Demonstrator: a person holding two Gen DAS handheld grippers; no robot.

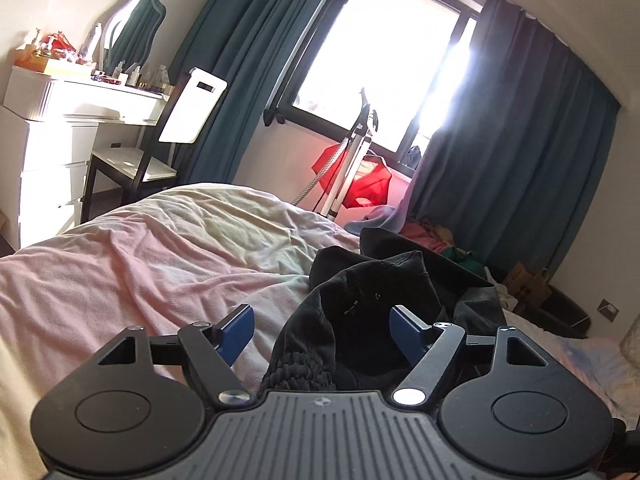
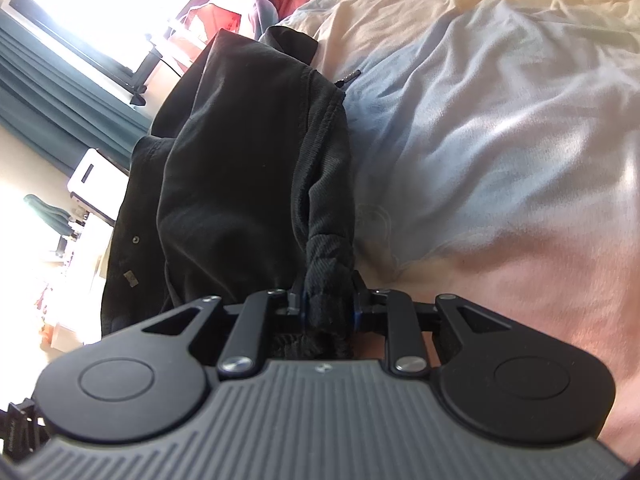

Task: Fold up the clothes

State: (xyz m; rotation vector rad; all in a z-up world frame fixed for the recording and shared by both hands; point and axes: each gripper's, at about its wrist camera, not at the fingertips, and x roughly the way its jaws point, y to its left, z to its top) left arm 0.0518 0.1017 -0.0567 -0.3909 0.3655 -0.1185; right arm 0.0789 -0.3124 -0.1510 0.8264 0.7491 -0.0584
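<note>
A black garment (image 1: 372,276) lies bunched on the bed, over a pink and cream blanket (image 1: 140,264). In the left wrist view my left gripper (image 1: 322,318) stands open; the dark cloth runs up between its blue pads (image 1: 240,328) without either pad pressing on it. In the right wrist view my right gripper (image 2: 329,300) is shut on a rolled edge of the black garment (image 2: 240,152), which rises in a heap ahead of the fingers. A small stud and a zip pull show on the cloth.
The blanket (image 2: 500,120) spreads wide to the right of the garment. Beyond the bed are a bright window (image 1: 380,60) with teal curtains (image 1: 520,140), a chair (image 1: 132,164), a white dresser (image 1: 60,120), a stand with a red garment (image 1: 360,180) and a pile of clothes (image 1: 436,240).
</note>
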